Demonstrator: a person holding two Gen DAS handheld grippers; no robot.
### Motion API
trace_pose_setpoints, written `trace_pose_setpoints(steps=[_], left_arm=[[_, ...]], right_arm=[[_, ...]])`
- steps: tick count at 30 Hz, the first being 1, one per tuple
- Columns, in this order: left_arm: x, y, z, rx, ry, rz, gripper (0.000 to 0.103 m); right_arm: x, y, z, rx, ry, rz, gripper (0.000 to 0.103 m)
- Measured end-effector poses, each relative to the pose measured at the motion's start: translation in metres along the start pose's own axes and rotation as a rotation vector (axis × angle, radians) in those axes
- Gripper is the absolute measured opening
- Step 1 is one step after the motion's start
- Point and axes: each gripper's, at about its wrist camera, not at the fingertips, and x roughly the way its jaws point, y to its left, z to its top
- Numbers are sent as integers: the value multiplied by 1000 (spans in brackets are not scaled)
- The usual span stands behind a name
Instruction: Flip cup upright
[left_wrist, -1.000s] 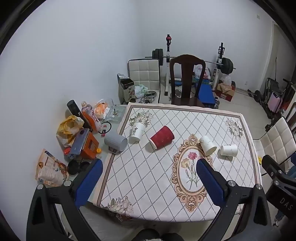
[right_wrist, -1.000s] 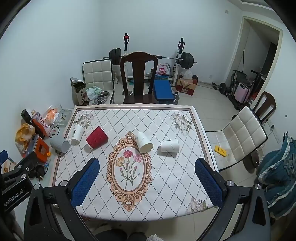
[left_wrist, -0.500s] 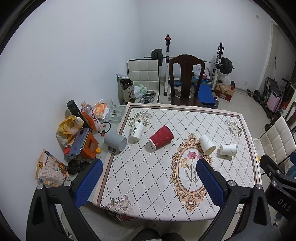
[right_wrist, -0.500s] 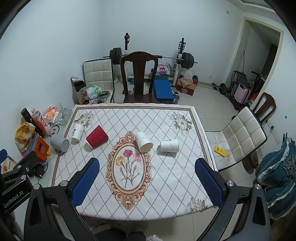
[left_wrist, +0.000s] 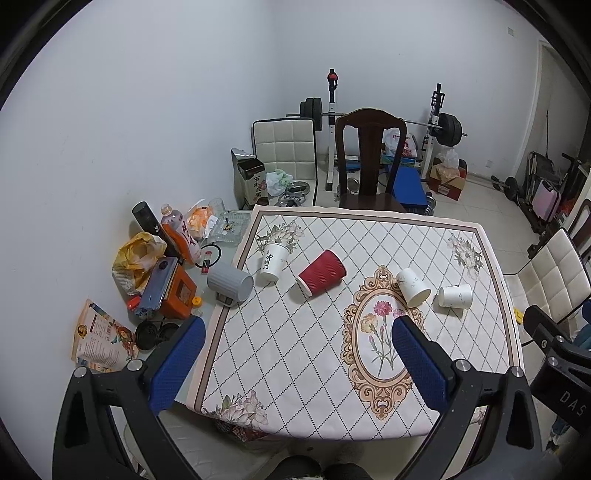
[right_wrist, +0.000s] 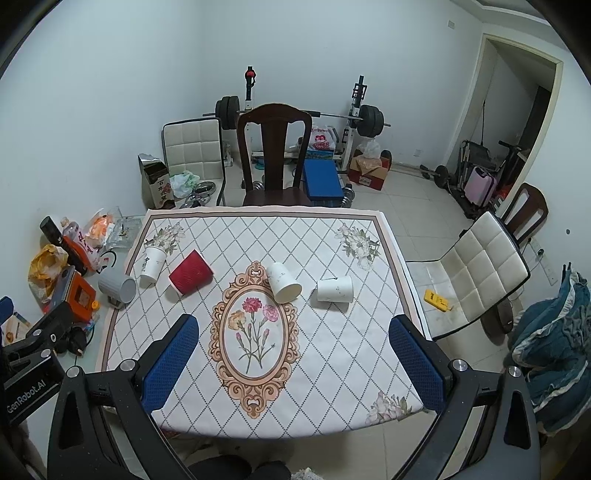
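- Cups: five on the surface (right_wrist: 332, 350), all well ahead of both tools, none touched.
- Red ribbed cup (left_wrist: 322, 272) on its side, mouth toward the near-left; seen too in the right view (right_wrist: 191, 271).
- White cup with black lettering (left_wrist: 272, 260) just left of the red one; it sits tilted and I can't tell if it is upside down or leaning.
- Grey cup (left_wrist: 229, 283) on its side at the left edge of the patterned cloth, mouth facing right.
- Marbled white cup (right_wrist: 283, 283) on its side at the top of the oval flower medallion, mouth toward the near side.
- Second marbled white cup (right_wrist: 335, 289) on its side just right of it, apart, not touching.
- Left tool (left_wrist: 298, 363): blue pads spread wide, nothing between them, held above the near-left part of the surface.
- Right tool (right_wrist: 293, 363): pads equally wide apart, empty, above the near edge, framing the medallion.
- Dark wooden chair (right_wrist: 274, 147) at the far side; white padded chair (right_wrist: 480, 273) to the right.
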Motion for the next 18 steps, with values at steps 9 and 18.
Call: trace_pose_setpoints(steps=[9, 18], left_arm=[[-1, -1, 0, -1, -1, 0, 103], [-2, -2, 1, 0, -3, 2, 103]], right_arm=[[-2, 0, 1, -1, -2, -1, 103], [-3, 0, 2, -3, -4, 0, 103]])
